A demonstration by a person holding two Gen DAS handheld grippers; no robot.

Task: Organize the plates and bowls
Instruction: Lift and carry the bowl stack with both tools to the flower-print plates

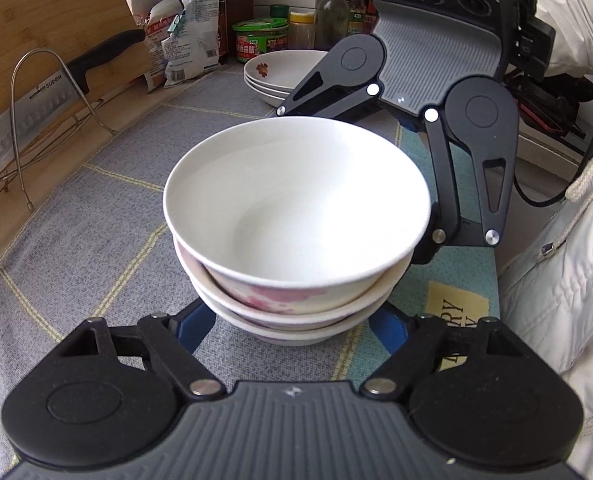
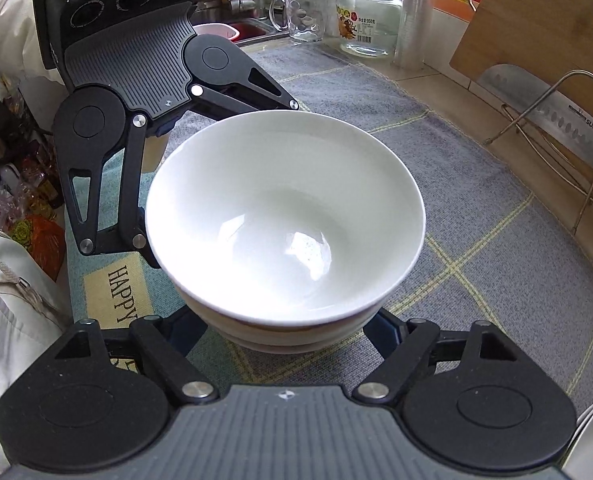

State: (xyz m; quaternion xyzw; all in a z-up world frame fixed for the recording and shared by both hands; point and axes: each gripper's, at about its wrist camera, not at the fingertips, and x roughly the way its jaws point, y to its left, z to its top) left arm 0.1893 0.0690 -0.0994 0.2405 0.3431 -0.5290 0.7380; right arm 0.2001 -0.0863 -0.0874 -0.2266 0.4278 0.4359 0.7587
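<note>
From my left wrist camera I see a stack of bowls [image 1: 292, 236] — three nested, openings up, the top one white inside with a pink floral print on its outer wall. Only this view shows the stack of plates [image 1: 280, 70] further back on the counter, near a green-lidded jar [image 1: 261, 40] and a dark sauce bottle [image 1: 208, 4]. My right wrist camera gives me instead the glass mug [image 2: 302, 14], a large glass jar [image 2: 370, 20] and the sink edge; from here the floral print is hidden and the bowls read as plain white [image 2: 286, 232].

The stack sits upright on the grey checked mat [image 1: 96, 216], rims level, with no long axis to speak of.

My left gripper [image 1: 292, 324] is spread wide, its blue fingers on either side of the lowest bowl's base; I can't tell whether they touch it. My right gripper [image 2: 286, 330] is likewise wide apart, straddling the base from the opposite side — contact unclear. Each gripper faces the other across the stack. The cleaver [image 2: 548, 120] leans in its wire rack against the cutting board.
</note>
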